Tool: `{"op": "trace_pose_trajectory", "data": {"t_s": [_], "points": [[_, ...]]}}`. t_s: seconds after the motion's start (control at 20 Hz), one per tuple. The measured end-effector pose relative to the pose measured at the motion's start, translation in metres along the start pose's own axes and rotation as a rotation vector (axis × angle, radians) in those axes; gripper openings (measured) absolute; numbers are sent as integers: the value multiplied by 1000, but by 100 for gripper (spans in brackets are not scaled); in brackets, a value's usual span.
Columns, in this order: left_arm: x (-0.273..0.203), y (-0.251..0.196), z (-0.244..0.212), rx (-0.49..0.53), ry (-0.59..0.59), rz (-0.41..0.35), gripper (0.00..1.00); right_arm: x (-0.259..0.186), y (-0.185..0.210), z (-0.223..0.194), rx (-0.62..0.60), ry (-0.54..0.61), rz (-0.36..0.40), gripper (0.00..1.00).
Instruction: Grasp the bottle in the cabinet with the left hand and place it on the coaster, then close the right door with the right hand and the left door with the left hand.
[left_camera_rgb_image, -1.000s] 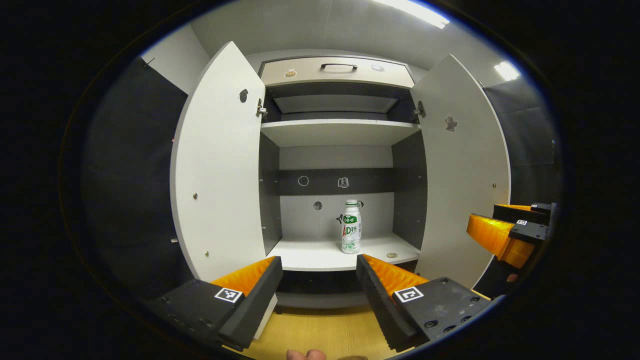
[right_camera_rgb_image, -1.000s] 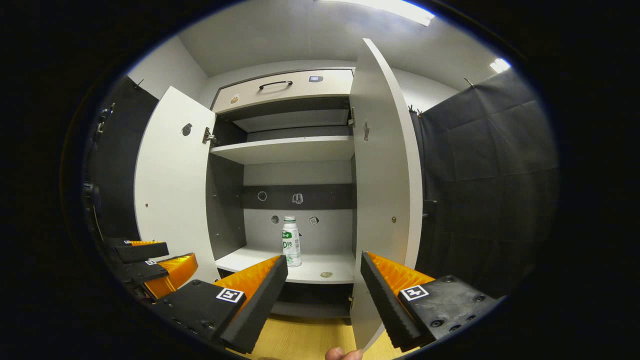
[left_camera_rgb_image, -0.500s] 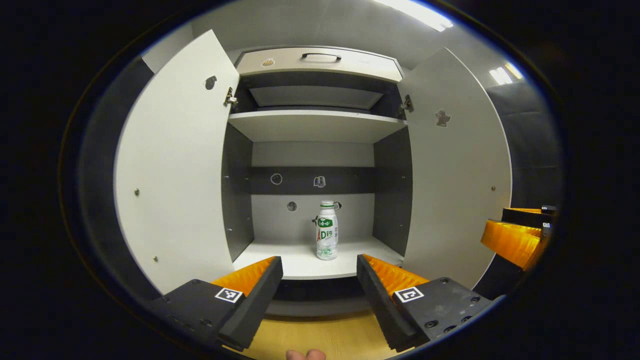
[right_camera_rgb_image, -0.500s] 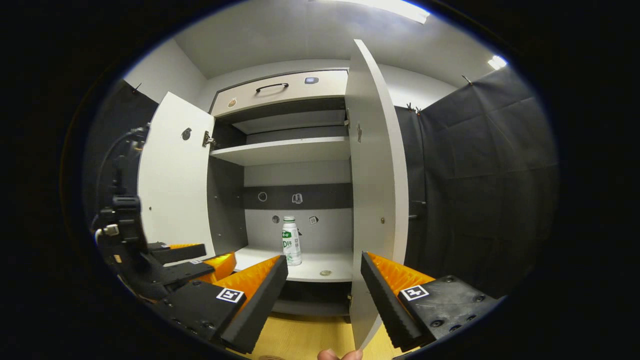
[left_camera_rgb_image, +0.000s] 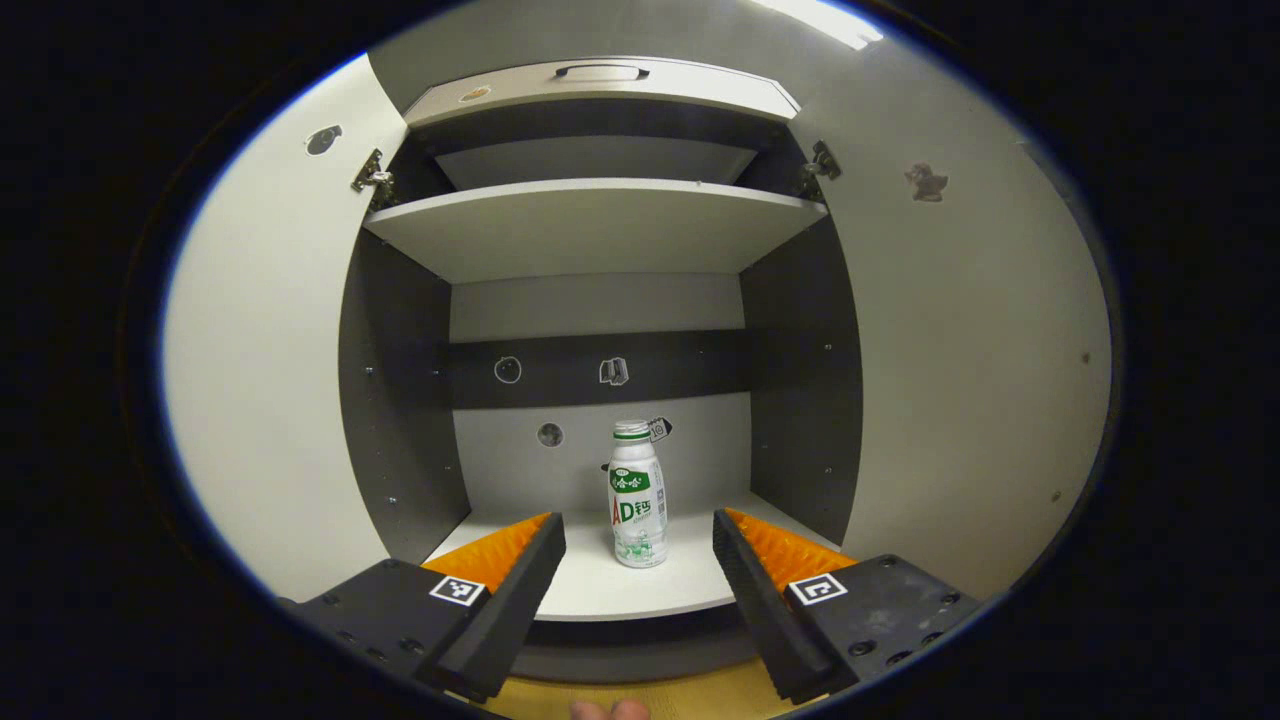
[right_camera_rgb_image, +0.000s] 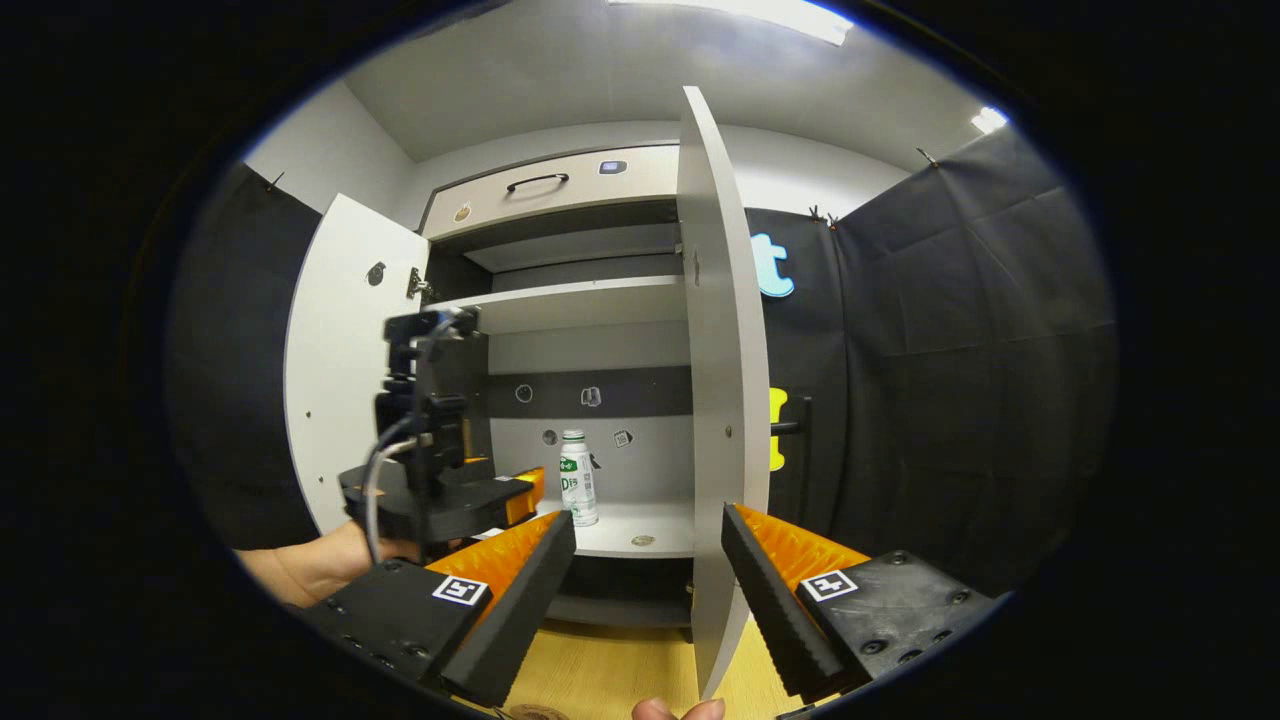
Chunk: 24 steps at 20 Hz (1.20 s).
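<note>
While left gripper (left_camera_rgb_image: 638, 560) gapes, bottle (left_camera_rgb_image: 636, 494) upright beyond fingers (left_camera_rgb_image: 520, 560)

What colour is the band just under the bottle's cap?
Green, on a white plastic bottle; clearest in the left gripper view.

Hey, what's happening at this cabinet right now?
A person holds a gripper in each hand in front of an open cabinet. The left gripper is open and lined up with the bottle, which stands upright on the lower shelf, not yet gripped. The right gripper is open near the right door. Both doors are open.
</note>
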<state>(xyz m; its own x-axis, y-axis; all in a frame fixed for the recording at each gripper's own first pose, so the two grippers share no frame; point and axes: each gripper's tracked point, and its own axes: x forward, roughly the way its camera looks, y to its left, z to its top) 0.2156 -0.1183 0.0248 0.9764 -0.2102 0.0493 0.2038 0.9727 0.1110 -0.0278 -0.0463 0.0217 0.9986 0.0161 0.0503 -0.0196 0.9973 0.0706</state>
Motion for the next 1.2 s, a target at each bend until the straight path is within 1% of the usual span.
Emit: {"op": "trace_pose_trajectory", "data": {"t_s": [0.15,0.3,0.6,0.75,1.0,1.05,1.15,1.2], "points": [[41,-2,-2,24,-6,7,94,-4,-6,1,2,2,-6,97],[79,4,-14,28,30,48,96,-9,-17,3,8,-1,-25,97],[148,9,-41,51,67,78,96,-21,-48,5,-16,-4,-102,98],[175,12,-53,63,82,95,96,-23,-61,5,-53,-3,-145,98],[197,9,-63,36,99,78,96,-27,-78,3,-61,8,-206,98],[199,8,-64,22,95,73,94,-27,-81,3,-62,9,-215,98],[198,7,-63,-1,89,56,83,-29,-84,4,-62,8,-227,98],[197,7,-61,-6,85,54,82,-29,-84,4,-62,7,-229,98]]}}
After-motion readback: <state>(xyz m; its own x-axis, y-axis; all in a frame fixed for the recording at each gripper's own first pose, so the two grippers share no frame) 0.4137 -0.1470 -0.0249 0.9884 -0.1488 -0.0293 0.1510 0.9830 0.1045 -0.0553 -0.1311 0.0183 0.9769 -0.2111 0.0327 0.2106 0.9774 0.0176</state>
